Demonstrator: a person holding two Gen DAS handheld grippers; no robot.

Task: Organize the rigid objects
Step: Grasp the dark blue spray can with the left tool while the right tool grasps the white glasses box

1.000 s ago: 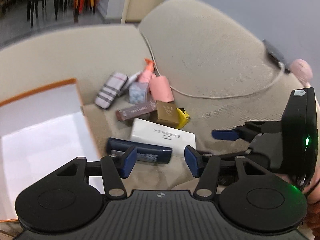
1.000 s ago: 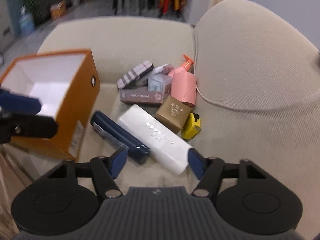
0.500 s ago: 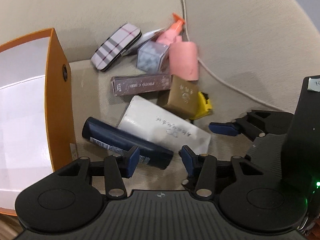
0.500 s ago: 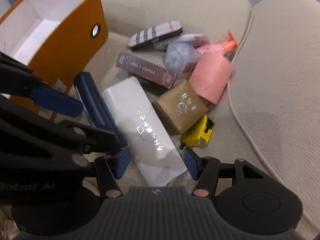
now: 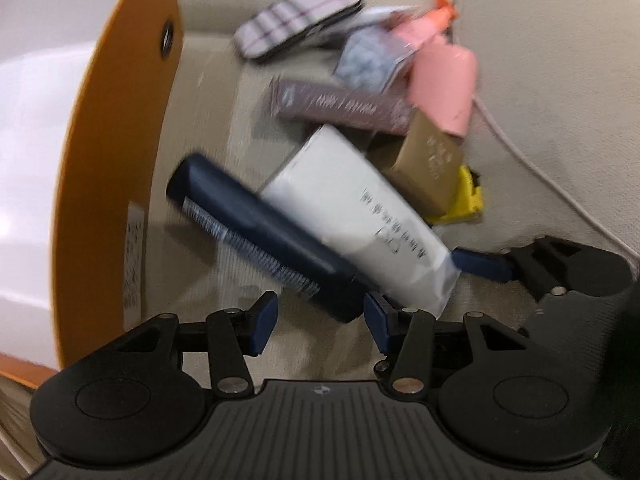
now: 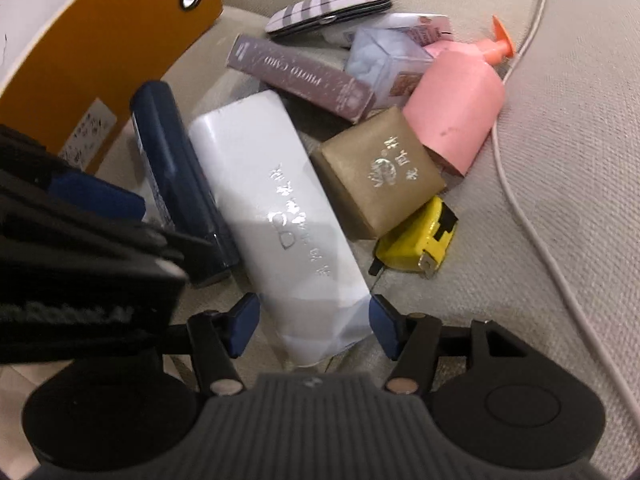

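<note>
A pile of rigid items lies on a beige sofa seat beside an open orange box (image 5: 120,160) (image 6: 100,60). My left gripper (image 5: 320,320) points steeply down, its jaws opening. The near end of a dark navy box (image 5: 256,232) (image 6: 176,168) lies between its fingers, unpressed. My right gripper (image 6: 314,320) hangs over the near end of a long white box (image 6: 272,192) (image 5: 352,208). Its jaws are opening too, with the pads close beside the box. The two grippers stand side by side.
Behind lie a gold box (image 6: 380,172), a yellow tape measure (image 6: 416,244), a pink pump bottle (image 6: 456,112), a mauve box (image 6: 300,76), a pale blue box (image 6: 384,64) and a plaid case (image 6: 328,8). A white cable (image 6: 520,208) runs along the cushion seam at right.
Both grippers have come down onto the pile and rolled. The left now straddles the navy box's end, the right the white box's end. The items have not shifted.
</note>
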